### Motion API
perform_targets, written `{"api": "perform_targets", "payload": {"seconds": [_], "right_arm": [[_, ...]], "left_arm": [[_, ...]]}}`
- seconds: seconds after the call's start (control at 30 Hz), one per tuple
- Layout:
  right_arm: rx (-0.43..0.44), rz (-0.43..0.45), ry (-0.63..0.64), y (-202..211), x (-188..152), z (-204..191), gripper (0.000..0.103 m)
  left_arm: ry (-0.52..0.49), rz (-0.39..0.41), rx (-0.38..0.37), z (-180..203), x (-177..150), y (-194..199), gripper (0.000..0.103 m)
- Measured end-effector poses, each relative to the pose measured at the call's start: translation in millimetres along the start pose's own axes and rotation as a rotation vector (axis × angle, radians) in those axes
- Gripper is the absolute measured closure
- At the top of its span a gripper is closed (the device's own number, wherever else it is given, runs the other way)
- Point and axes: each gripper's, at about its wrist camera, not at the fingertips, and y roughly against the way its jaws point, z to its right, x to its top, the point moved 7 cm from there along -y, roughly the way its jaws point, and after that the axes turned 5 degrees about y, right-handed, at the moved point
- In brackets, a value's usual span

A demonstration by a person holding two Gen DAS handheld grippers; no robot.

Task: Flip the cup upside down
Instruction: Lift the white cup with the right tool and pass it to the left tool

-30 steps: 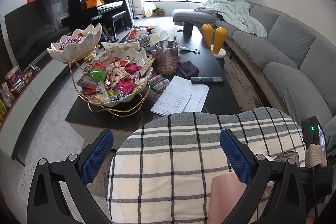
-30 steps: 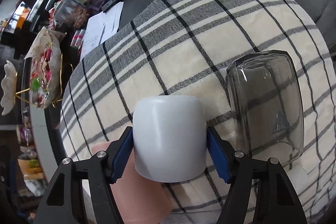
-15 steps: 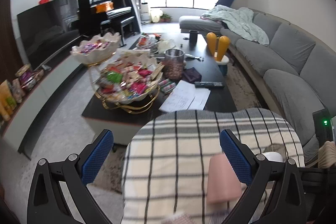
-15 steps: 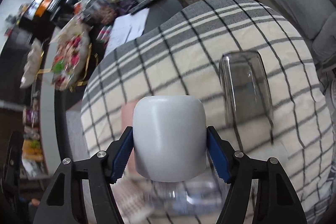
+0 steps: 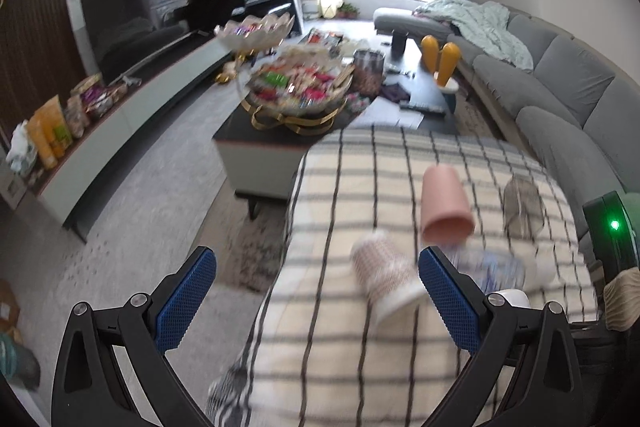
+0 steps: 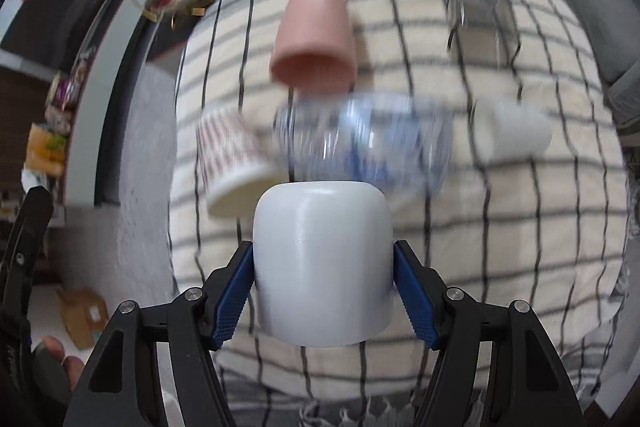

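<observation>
Right gripper [image 6: 323,291] jaws still clamp white cup [image 6: 322,263], now pulled back; more cups visible on plaid blanket [image 6: 500,227]. Left gripper [image 5: 316,291] jaws wide, empty.

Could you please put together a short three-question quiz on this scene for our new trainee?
1. True or false: the right gripper is shut on the glossy white ceramic cup.
2. What is between the left gripper jaws: A) a cup, B) nothing, C) a bottle?
3. What colour is the plain plastic cup lying on the checked cream blanket?

Key: 1 true; 2 B; 3 pink.
</observation>
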Motion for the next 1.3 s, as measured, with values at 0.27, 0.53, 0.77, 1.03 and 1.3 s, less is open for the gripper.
{"api": "perform_targets", "payload": {"seconds": [0.27, 0.53, 0.77, 1.03, 1.3], "right_arm": [[0.007, -0.066, 0.010, -35, -42, -14, 0.035], [-0.033, -0.095, 0.008, -55, -48, -13, 0.035], [-0.039, -0.092, 0.003, -57, -48, -10, 0.035], [-0.014, -0.062, -0.010, -43, -45, -4, 0.026], [0.025, 0.056, -0.048, 4, -47, 18, 0.023]], "left_arm": [[0.031, -0.061, 0.031, -27, -52, 6, 0.000], [0.040, -0.083, 0.017, -32, -64, 0, 0.000], [0.045, -0.104, -0.001, -29, -68, -9, 0.000], [0.042, -0.117, 0.009, -28, -68, -8, 0.000], [0.031, -0.174, 0.005, -11, -71, 0, 0.000]]}}
